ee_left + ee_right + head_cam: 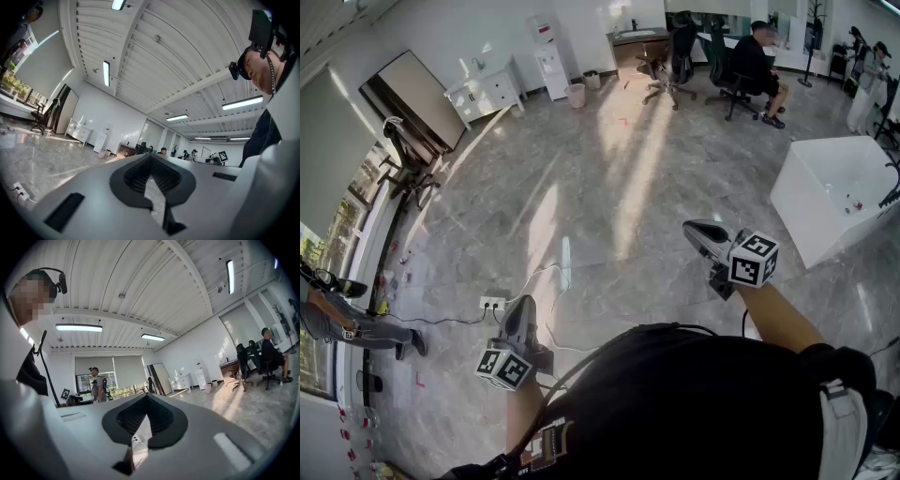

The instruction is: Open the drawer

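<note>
Locating target: white dresser stands far left, well apart | left gripper nearer than right gripper | both jaws closed, empty.

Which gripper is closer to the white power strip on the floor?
Left. The left gripper hangs just beside the power strip; the right gripper is far off, toward the white tub.

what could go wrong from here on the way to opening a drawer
A power strip lies on the floor just ahead of the person: a trip hazard. The dresser stands far across the room, and the left tool and right tool are both shut; one must open before gripping.
</note>
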Available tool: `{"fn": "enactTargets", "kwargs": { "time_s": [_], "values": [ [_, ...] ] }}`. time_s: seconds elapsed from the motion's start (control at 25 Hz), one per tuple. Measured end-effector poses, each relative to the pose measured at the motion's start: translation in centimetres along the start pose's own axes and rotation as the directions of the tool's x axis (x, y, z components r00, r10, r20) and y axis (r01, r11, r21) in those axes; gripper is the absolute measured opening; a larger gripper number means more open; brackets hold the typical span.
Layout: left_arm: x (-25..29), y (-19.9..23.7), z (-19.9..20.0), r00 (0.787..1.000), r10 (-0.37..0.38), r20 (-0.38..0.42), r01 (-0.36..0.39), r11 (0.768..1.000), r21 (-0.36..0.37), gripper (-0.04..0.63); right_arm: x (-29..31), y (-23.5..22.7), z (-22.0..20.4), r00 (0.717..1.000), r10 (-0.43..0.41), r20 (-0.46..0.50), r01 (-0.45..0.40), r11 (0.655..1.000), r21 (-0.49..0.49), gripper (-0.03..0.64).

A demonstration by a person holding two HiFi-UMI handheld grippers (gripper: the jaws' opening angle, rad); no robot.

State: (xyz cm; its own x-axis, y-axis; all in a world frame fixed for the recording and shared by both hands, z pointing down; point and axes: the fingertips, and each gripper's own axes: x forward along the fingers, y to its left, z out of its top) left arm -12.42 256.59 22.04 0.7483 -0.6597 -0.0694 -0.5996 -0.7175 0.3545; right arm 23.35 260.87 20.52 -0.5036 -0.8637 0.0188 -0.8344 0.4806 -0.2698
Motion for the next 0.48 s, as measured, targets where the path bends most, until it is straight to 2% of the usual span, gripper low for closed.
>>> {"fn": "enactTargets", "kwargs": {
  "time_s": [0.48],
  "values": [
    [0.32,-0.45,0.03,1.000,-0.007,-0.004,0.007,1.000,-0.006,-0.011,-0.35,-0.27,0.16,1.000,0.007,0.005,-0.007,1.000,0.015,-0.008]
  ]
}}
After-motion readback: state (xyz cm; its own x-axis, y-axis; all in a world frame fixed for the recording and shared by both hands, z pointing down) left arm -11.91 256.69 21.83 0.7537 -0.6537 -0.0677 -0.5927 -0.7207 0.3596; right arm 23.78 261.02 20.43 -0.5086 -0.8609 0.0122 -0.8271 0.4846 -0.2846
